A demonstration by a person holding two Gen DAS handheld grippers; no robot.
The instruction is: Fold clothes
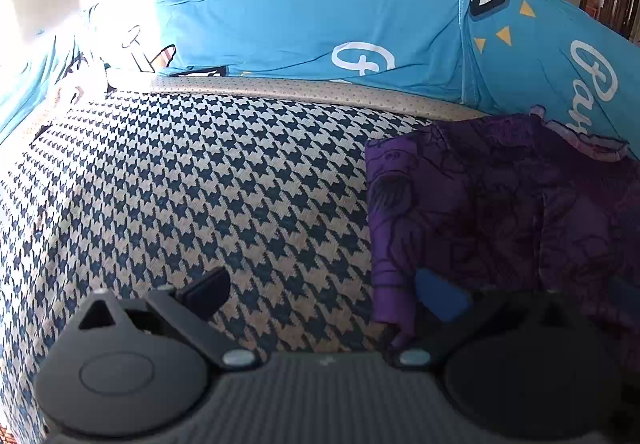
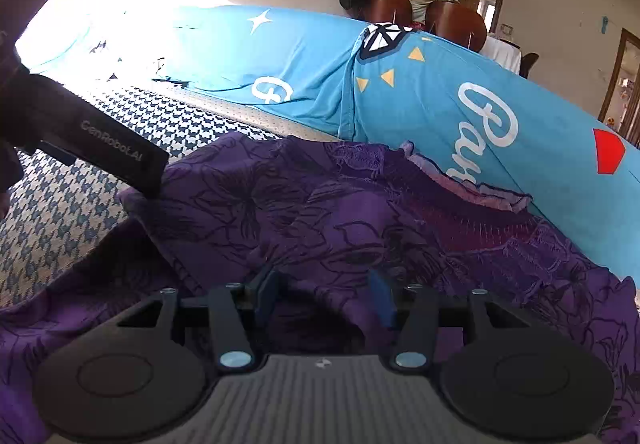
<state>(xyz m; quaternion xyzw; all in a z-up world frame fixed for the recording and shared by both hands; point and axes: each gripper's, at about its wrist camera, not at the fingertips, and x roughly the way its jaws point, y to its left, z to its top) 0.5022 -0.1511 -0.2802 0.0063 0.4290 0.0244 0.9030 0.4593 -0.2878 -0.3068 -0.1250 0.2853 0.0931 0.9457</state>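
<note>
A purple floral garment (image 2: pixel 320 204) lies crumpled on a houndstooth-patterned surface (image 1: pixel 180 184). In the right wrist view my right gripper (image 2: pixel 324 296) sits low over the garment. Its blue pads (image 2: pixel 382 296) stand apart with purple fabric lying between them, and I see no pinch. In the left wrist view my left gripper (image 1: pixel 324 294) is wide open at the garment's (image 1: pixel 500 212) left edge. A strip of that edge lies just inside its right pad (image 1: pixel 440 296); its left finger is over the bare pattern. The left gripper's black body (image 2: pixel 108 148) reaches the cloth's far left corner.
A blue sheet (image 1: pixel 320 24) with white stars and script lettering rises as a ridge behind the garment. Behind the sheet stand brown chairs (image 2: pixel 456 24) draped with clothes, with a wall and doorways further back. Strong sunlight washes out the far left.
</note>
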